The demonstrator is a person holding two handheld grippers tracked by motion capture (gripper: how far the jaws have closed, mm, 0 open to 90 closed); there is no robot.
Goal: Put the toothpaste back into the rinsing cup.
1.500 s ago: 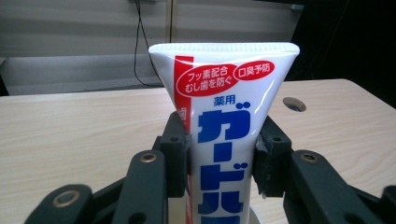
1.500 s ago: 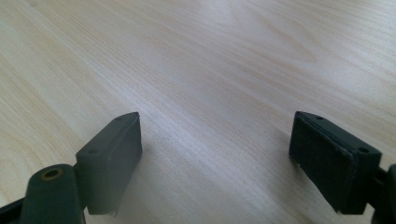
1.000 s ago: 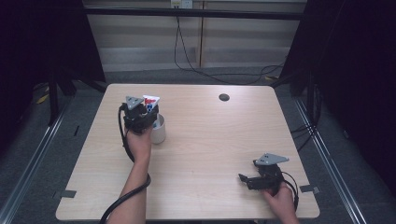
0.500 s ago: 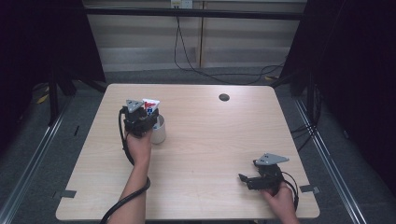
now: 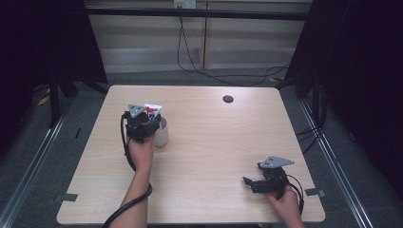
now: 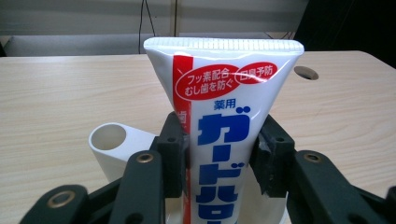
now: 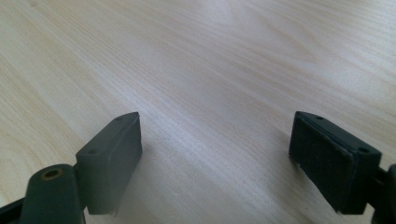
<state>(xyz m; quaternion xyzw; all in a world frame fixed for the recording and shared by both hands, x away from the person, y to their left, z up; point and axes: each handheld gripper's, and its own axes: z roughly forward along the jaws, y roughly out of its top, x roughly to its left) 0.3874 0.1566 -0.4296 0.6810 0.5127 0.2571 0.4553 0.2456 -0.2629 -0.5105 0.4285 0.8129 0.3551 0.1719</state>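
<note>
A white toothpaste tube (image 5: 153,111) with red and blue print stands upright, crimped end up, between the jaws of my left gripper (image 5: 151,121). In the left gripper view both pads press on the tube (image 6: 219,116) and my left gripper (image 6: 219,149) is shut on it. A white cup (image 5: 162,135) stands right under and beside it; the cup (image 6: 112,144) shows a small round opening at its side. The tube's lower end is hidden behind the jaws. My right gripper (image 5: 247,182) rests low near the table's front right, open (image 7: 217,154), with bare wood between its pads.
The light wooden table (image 5: 214,142) has a dark round cable hole (image 5: 228,99) at the back right, also in the left gripper view as a hole (image 6: 307,73). Cables trail from both grippers. Dark floor and metal rails surround the table.
My left gripper and the tube have sunk a little toward the cup. The right gripper has stayed where it was.
</note>
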